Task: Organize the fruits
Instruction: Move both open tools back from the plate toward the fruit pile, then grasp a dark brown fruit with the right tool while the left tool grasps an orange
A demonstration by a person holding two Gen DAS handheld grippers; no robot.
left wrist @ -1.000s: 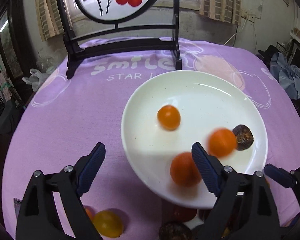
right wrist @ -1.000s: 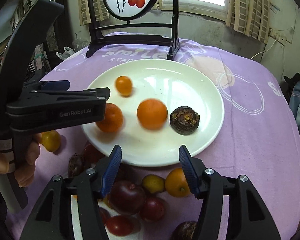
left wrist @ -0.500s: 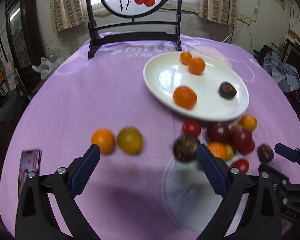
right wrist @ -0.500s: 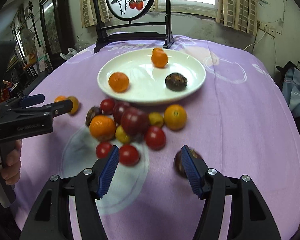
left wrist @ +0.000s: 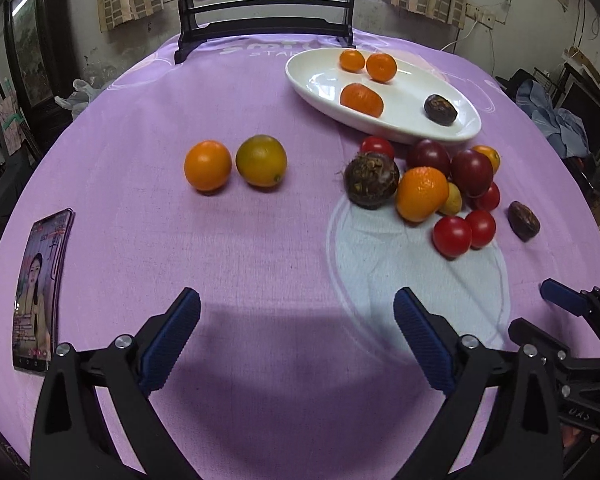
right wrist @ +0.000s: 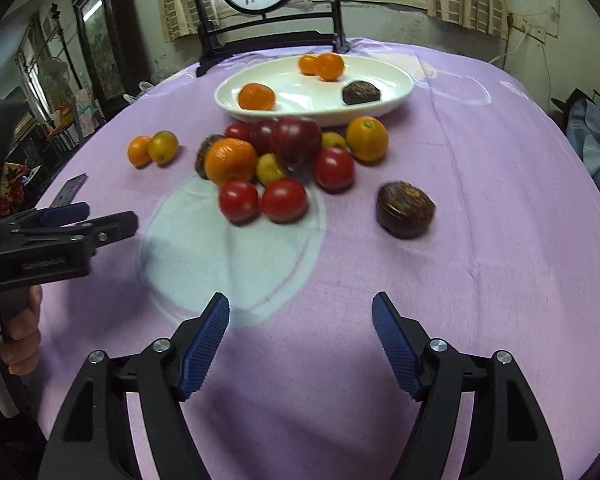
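White plate [left wrist: 464, 130] carries four fruits, loose pile [right wrist: 284, 160] just beside it; left tongs [left wrist: 296, 336] and right tongs [right wrist: 300, 336] spread, empty.

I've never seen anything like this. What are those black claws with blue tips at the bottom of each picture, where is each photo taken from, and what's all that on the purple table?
There is no robot here: a person holds one pair of tongs in each hand, and a wide-angle camera on each looks forward along its fingers. One picture comes from the left tongs, the other from the right tongs. Both are open and hold nothing. On the purple cloth sits a white plate with three oranges and one dark brown fruit. In front of it lies a pile of fruit: red, orange, yellow and dark ones. Two more fruits lie apart, and a phone rests at the table's left edge.
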